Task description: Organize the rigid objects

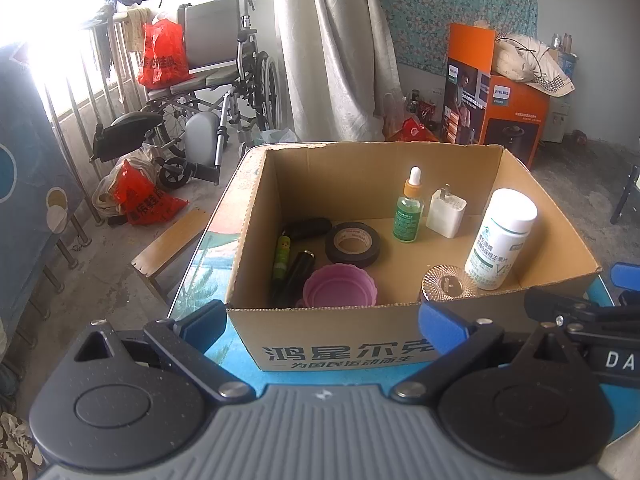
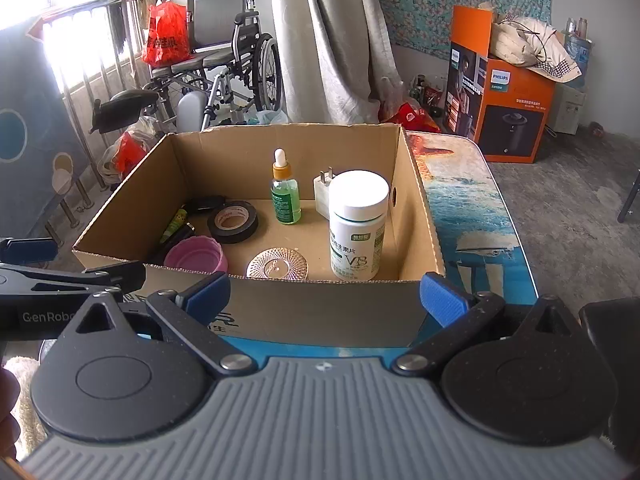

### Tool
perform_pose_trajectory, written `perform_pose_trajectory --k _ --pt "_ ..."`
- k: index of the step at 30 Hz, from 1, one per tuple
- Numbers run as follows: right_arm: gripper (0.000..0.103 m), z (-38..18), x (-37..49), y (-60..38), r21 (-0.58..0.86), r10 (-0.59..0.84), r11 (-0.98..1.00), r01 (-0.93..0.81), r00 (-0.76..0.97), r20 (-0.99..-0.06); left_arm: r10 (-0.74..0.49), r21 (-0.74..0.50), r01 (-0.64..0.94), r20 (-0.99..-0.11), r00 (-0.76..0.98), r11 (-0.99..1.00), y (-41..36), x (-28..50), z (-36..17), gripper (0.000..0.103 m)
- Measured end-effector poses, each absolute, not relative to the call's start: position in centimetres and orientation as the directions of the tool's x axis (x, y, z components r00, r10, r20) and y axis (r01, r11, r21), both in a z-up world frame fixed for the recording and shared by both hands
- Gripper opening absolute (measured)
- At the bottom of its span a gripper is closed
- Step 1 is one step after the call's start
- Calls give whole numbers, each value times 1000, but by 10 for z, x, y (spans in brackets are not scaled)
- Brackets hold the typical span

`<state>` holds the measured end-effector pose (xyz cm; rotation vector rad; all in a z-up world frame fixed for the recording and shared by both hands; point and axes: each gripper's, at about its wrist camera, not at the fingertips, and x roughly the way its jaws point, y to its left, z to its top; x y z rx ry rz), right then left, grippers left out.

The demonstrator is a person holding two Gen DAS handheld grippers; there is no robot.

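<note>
An open cardboard box point(image 1: 320, 344) point(image 2: 420, 216) stands on a blue printed table. Inside it are a white vitamin bottle point(image 1: 500, 240) point(image 2: 357, 228), a green dropper bottle point(image 1: 409, 208) point(image 2: 285, 194), a white plug charger point(image 1: 445, 213) point(image 2: 322, 196), a black tape roll point(image 1: 352, 243) point(image 2: 233, 221), a pink cup point(image 1: 339, 286) point(image 2: 195, 257), a patterned round lid point(image 1: 449, 282) point(image 2: 277, 265), and dark tubes at the left wall. My left gripper point(image 1: 322, 326) is open in front of the box's near wall, holding nothing. My right gripper point(image 2: 324, 294) is open too, also just before the near wall.
The table point(image 2: 476, 216) extends to the right of the box. On the floor behind are a wheelchair point(image 1: 216, 92), red bags point(image 1: 138, 196), a wooden stool point(image 1: 172, 240), a curtain point(image 1: 332, 48) and an orange Philips box point(image 2: 508, 116). The other gripper point(image 1: 592, 316) point(image 2: 56, 276) shows at each view's edge.
</note>
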<state>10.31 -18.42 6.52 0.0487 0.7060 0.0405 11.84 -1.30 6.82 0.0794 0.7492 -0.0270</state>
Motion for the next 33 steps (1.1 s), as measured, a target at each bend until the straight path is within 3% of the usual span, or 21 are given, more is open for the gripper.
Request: perform_pose_trajectory --k 33 --pt "102 62 99 -185 54 43 998 -11 761 -648 8 67 53 -684 730 996 -12 119 70 102"
